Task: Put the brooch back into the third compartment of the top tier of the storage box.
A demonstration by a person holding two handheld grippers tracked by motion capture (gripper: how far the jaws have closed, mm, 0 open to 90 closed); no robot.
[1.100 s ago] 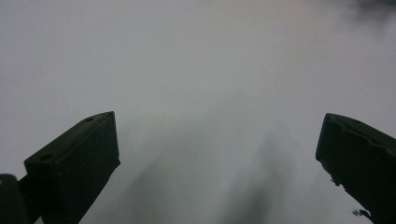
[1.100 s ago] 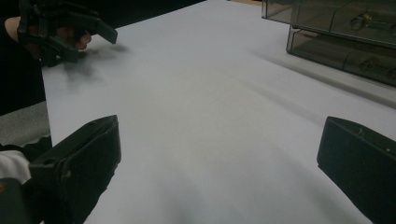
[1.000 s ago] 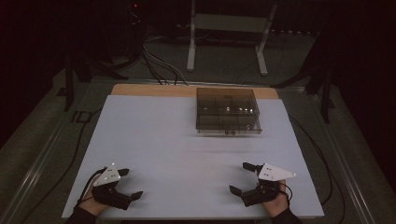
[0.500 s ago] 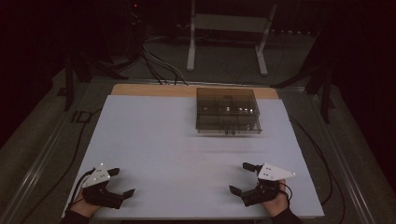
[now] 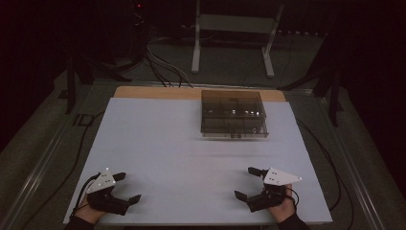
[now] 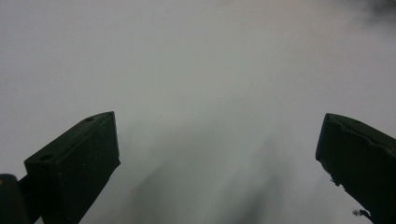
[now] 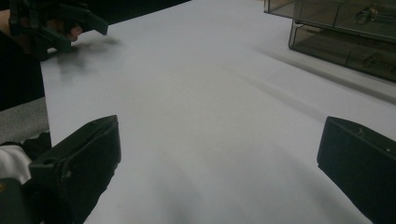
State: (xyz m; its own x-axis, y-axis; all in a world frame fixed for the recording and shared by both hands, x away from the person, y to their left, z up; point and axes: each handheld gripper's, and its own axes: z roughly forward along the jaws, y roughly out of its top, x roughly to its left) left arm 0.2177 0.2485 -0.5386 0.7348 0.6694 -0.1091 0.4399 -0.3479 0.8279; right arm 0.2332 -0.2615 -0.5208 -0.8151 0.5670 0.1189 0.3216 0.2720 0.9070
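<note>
We find no brand, label or writing that we can read anywhere in these pictures. In the high view the left gripper sits at the near left corner of the white table, its 2 jaws spread with nothing between them. The right gripper sits at the near right edge, its 2 jaws likewise spread and empty. Each is held in a hand that the bottom edge of the view cuts off.

The smoky clear compartment box stands at the far side of the table, right of the middle, well apart from both grippers. Small things glint inside it, but we cannot make out what they are. In the right gripper view the box is cut off at the top right corner. The left gripper view looks onto blurred white surface between its jaws. The room beyond the table is dark, with cables and a metal stand dimly seen.
</note>
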